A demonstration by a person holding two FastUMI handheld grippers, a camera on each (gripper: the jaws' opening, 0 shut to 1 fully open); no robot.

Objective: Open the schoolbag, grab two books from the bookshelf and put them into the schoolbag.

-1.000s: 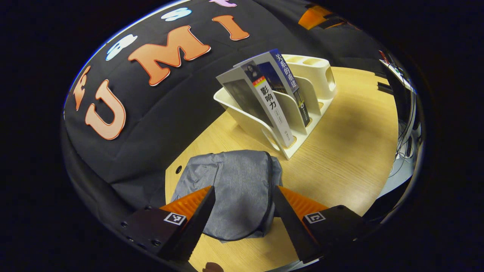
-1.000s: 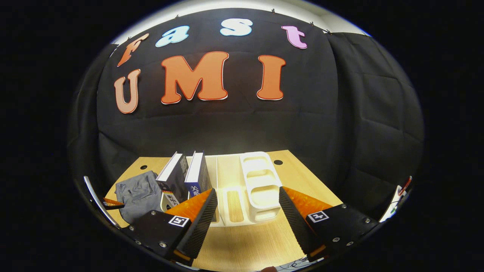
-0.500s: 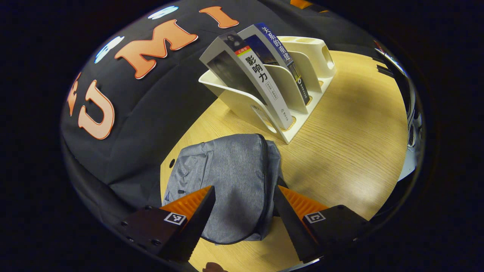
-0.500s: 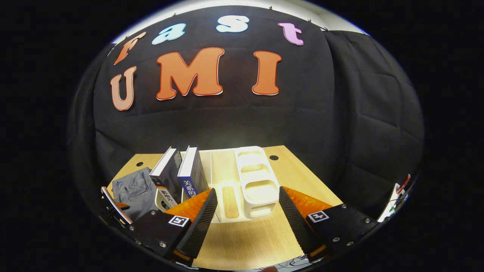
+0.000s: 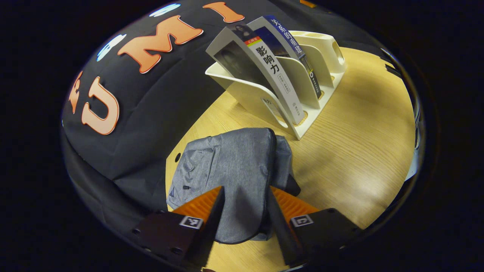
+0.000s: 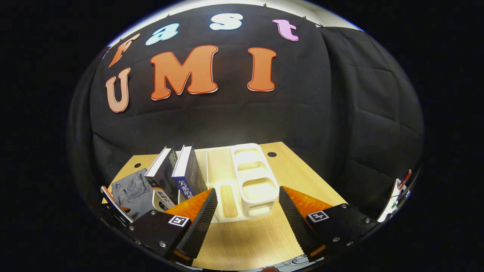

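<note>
The grey schoolbag [image 5: 234, 166] lies flat on the wooden table [image 5: 359, 136], its dark zipper running down its right side. My left gripper [image 5: 245, 194] hovers low over the bag's near end, open, its jaws partly narrowed, one finger [image 5: 280, 211] beside the zipper. Behind the bag stands a white bookshelf [image 5: 321, 64] holding a white-spined book [image 5: 276, 75] and a blue-spined book [image 5: 289, 39], both leaning. In the right gripper view, my right gripper [image 6: 247, 204] is open above the table, facing the bookshelf [image 6: 251, 181], the two books [image 6: 177, 175] and the schoolbag [image 6: 130, 189].
The black cloth wall rises close behind the table. Bare table [image 6: 245, 241] lies in front of the bookshelf. The left gripper's body [image 6: 113, 202] shows at the far left edge of the right gripper view. Cables and equipment [image 6: 399, 189] sit beyond the table's right side.
The left gripper has come closer to the schoolbag and its jaws have narrowed. The right gripper has barely moved, drifting slightly forward and staying open.
</note>
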